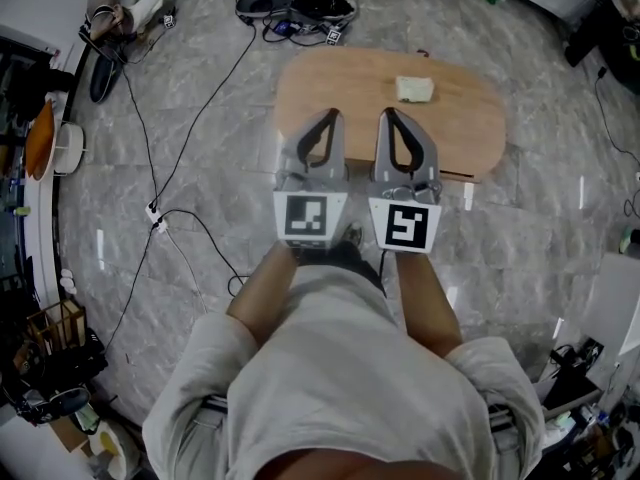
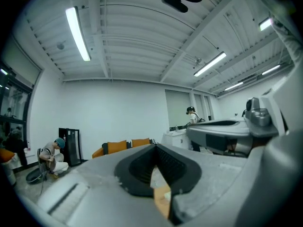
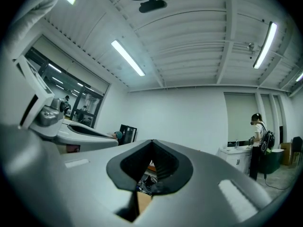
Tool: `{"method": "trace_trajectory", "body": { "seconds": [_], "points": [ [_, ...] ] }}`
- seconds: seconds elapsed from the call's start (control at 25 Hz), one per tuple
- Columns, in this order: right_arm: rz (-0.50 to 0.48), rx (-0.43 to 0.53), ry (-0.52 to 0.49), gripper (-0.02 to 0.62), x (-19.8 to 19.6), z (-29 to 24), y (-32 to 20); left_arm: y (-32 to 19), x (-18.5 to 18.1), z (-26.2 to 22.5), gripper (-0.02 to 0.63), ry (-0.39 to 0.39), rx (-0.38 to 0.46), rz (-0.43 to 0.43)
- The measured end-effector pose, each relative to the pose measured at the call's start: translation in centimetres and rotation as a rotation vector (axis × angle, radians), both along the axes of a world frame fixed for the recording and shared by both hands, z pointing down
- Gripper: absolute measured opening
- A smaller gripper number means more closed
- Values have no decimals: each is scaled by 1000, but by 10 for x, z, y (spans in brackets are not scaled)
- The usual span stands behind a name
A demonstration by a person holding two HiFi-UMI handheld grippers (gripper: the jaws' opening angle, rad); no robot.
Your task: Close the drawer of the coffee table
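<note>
Above the coffee table [image 1: 455, 133], left tongs [image 1: 332, 115] and right tongs [image 1: 388, 113] point level.

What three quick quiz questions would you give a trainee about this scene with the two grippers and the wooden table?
1. True or false: the left gripper and the right gripper both have their jaws shut with nothing between them.
2. What lies on the coffee table? A: a small pale object. B: a red mug. C: an open laptop.
3. Fill the gap: in the head view the two grippers are held ___, both pointing toward the table.

Key: 1 true. 2 A. 3 side by side.
</note>
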State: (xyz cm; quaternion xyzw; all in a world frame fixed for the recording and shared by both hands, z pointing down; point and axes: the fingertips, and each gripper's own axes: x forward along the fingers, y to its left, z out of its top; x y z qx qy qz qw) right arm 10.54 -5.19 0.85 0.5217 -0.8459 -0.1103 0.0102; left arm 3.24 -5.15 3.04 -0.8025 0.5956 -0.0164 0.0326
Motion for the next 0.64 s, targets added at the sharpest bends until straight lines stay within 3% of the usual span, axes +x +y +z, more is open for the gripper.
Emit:
{"method": "trace_trajectory", "body": {
  "seconds": [0.24, 0.64],
  "points": [
    [-3, 21, -1, 6, -2, -5, 2, 2, 1, -12, 21, -6, 32, 1],
    [-25, 13, 20, 6, -15, -10, -6, -3, -16, -13, 21, -5, 0, -29]
  ]
}}
